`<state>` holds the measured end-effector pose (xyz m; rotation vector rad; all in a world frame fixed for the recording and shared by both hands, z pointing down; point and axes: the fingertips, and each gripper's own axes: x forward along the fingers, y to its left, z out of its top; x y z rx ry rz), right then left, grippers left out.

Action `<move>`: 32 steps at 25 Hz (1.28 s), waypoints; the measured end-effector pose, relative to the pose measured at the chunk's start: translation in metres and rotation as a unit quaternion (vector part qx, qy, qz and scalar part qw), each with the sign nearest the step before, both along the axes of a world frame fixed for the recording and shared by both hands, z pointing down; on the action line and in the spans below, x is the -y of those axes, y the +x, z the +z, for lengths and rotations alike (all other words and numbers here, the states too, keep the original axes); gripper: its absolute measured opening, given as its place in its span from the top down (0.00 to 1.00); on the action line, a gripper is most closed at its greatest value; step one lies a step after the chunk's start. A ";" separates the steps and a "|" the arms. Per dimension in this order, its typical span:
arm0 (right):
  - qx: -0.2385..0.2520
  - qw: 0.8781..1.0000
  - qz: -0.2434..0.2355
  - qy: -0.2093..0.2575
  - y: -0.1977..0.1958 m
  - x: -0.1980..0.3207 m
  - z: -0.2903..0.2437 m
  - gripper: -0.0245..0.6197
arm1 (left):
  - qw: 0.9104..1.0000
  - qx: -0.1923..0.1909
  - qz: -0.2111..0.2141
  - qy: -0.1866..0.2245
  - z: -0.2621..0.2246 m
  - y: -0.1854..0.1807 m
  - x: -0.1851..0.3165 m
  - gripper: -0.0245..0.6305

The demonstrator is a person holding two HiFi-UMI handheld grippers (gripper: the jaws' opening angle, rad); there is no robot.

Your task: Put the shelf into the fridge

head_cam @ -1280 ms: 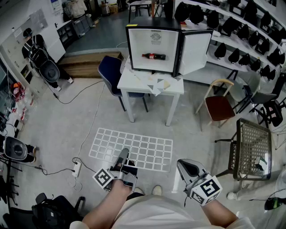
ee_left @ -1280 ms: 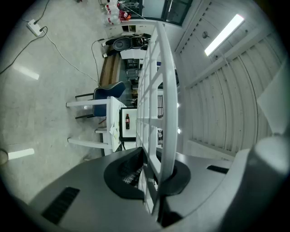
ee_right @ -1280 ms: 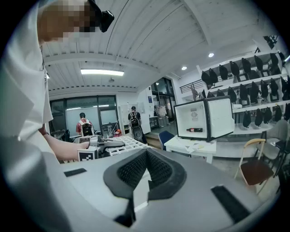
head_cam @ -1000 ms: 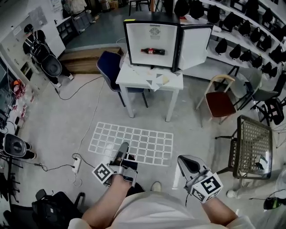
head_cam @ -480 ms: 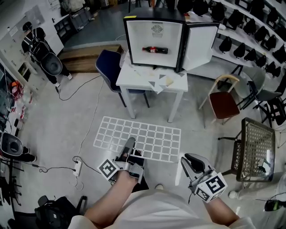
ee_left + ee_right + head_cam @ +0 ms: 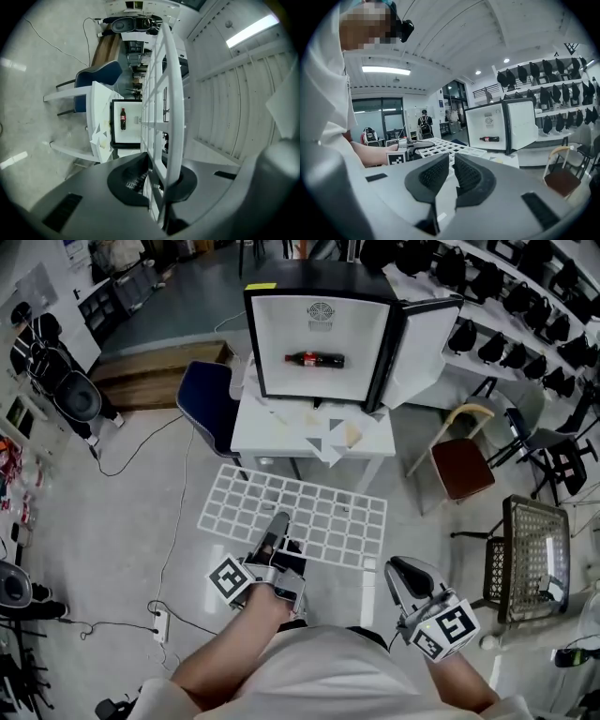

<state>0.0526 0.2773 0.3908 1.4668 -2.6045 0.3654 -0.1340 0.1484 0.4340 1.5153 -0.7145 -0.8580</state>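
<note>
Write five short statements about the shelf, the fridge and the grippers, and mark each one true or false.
1. The left gripper is shut on the shelf. True.
2. The shelf already sits in the fridge. False: it is held out over the floor, short of the table.
3. The fridge door is open. True.
4. The bottle stands upright in the fridge. False: it lies on its side.
5. The right gripper grips the shelf too. False: it has nothing between its jaws, which are together.
</note>
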 end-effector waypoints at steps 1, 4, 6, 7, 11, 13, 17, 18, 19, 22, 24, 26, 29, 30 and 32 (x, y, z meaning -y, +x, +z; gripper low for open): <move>0.000 1.000 0.005 0.002 -0.005 0.009 -0.001 0.89 | 1.000 0.001 0.006 0.001 -0.001 -0.001 0.012 0.91; 0.001 1.000 0.017 0.003 -0.014 0.031 -0.002 0.90 | 1.000 0.000 0.015 0.003 -0.001 -0.001 0.048 0.91; -0.005 1.000 0.019 -0.003 -0.015 0.041 -0.001 0.91 | 1.000 -0.002 0.013 0.002 -0.001 0.001 0.068 0.91; -0.009 1.000 0.020 -0.004 -0.013 0.046 0.000 0.91 | 1.000 -0.003 0.011 0.002 -0.001 0.003 0.078 0.91; -0.003 0.999 0.034 -0.014 0.008 0.077 0.005 0.91 | 1.000 -0.011 0.007 0.004 -0.001 0.018 0.119 0.91; -0.003 0.999 0.031 -0.019 0.019 0.095 0.010 0.91 | 1.000 -0.007 0.005 0.007 0.000 0.026 0.137 0.91; -0.004 1.000 0.011 -0.017 0.045 0.145 0.010 0.91 | 1.000 -0.010 -0.007 0.013 -0.003 0.045 0.176 0.91; -0.004 1.000 0.005 -0.015 0.053 0.158 0.007 0.91 | 1.000 -0.012 -0.011 0.014 -0.005 0.051 0.185 0.91; -0.005 1.000 -0.001 -0.012 0.061 0.171 0.005 0.91 | 1.000 -0.012 -0.014 0.015 -0.005 0.056 0.194 0.91; -0.006 1.000 -0.018 -0.007 0.084 0.207 0.001 0.91 | 0.999 -0.012 -0.023 0.020 -0.005 0.073 0.221 0.91; -0.004 1.000 -0.028 -0.007 0.101 0.227 0.000 0.91 | 0.999 -0.013 -0.033 0.021 -0.002 0.083 0.238 0.91; -0.003 0.999 -0.037 -0.012 0.118 0.242 0.002 0.91 | 0.999 -0.016 -0.047 0.018 0.001 0.092 0.251 0.91; 0.001 0.999 -0.045 -0.021 0.141 0.261 0.010 0.91 | 0.997 -0.021 -0.065 0.017 0.002 0.101 0.269 0.91; 0.002 0.999 -0.047 -0.024 0.148 0.268 0.013 0.91 | 0.997 -0.024 -0.070 0.020 -0.001 0.103 0.276 0.91; 0.004 0.998 -0.050 -0.032 0.157 0.280 0.019 0.91 | 0.996 -0.030 -0.076 0.022 -0.006 0.108 0.289 0.91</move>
